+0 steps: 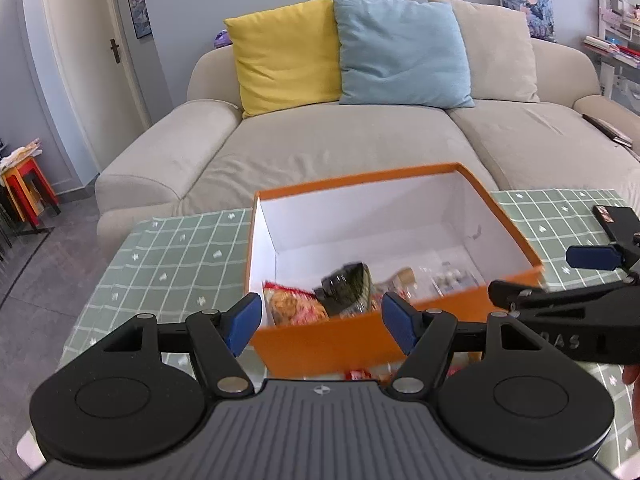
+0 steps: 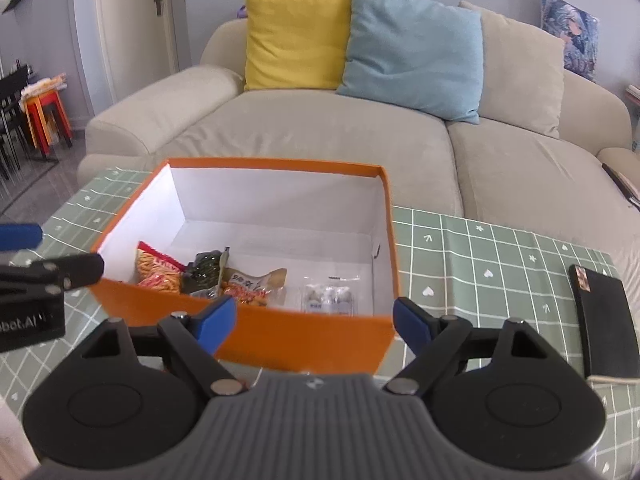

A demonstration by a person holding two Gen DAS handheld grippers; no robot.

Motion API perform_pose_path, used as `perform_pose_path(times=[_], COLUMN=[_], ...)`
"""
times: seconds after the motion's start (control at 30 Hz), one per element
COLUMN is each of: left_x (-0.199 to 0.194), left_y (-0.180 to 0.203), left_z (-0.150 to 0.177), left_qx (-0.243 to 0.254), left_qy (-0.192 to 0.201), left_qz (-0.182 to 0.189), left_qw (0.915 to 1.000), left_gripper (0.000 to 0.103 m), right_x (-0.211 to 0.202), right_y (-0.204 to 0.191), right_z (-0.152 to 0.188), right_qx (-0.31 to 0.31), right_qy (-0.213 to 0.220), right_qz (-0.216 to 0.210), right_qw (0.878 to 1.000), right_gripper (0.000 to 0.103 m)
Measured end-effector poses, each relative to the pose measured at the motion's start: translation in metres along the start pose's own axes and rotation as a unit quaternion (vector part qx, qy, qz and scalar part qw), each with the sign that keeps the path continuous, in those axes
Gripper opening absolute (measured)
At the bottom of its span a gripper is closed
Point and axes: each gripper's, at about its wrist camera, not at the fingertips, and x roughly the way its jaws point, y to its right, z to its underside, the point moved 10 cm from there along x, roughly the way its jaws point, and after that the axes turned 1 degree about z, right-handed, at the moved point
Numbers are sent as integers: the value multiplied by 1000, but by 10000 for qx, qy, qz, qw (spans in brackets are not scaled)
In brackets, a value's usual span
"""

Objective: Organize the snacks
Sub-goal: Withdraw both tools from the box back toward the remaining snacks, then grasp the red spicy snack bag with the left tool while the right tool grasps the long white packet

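An orange box (image 1: pixel 320 340) with a white inside stands on the green checked tablecloth (image 1: pixel 168 256); it also shows in the right wrist view (image 2: pixel 304 340). Inside lie a red-orange snack bag (image 2: pixel 158 270), a dark green packet (image 2: pixel 206 266), a beige-orange packet (image 2: pixel 252 286) and a clear packet (image 2: pixel 330 300). The dark packet (image 1: pixel 348 288) looks blurred in the left wrist view. My left gripper (image 1: pixel 320 318) is open and empty just before the box's near wall. My right gripper (image 2: pixel 308 322) is open and empty at the same wall, further right.
A black flat case (image 2: pixel 606 320) lies on the cloth at the right. A few small snack wrappers (image 1: pixel 360 374) lie in front of the box. A beige sofa (image 1: pixel 340 136) with yellow and blue cushions stands behind the table. Red and orange stools (image 1: pixel 28 188) stand at the far left.
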Motion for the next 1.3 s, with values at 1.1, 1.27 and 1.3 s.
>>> perform_pose_path(times=[1.1,1.27,1.3], left_x=[-29,-26,-25], left_y=[30,34,33], left_z=[175,185,185], left_qx=[126,-14,-13], left_qy=[-1492,-1670,-1658], left_qz=[875,1186,1159], left_qw=[9849,9788,9793], left_gripper=[74,76,79], right_x=[-47,-42,-41], right_y=[8,13,13], right_z=[211,213,214], right_qx=[222,242,237], right_qy=[-1423,-1376,-1390], right_qz=[-116,23,0], right_qw=[9895,9902,9900], right_gripper=[84,83,83])
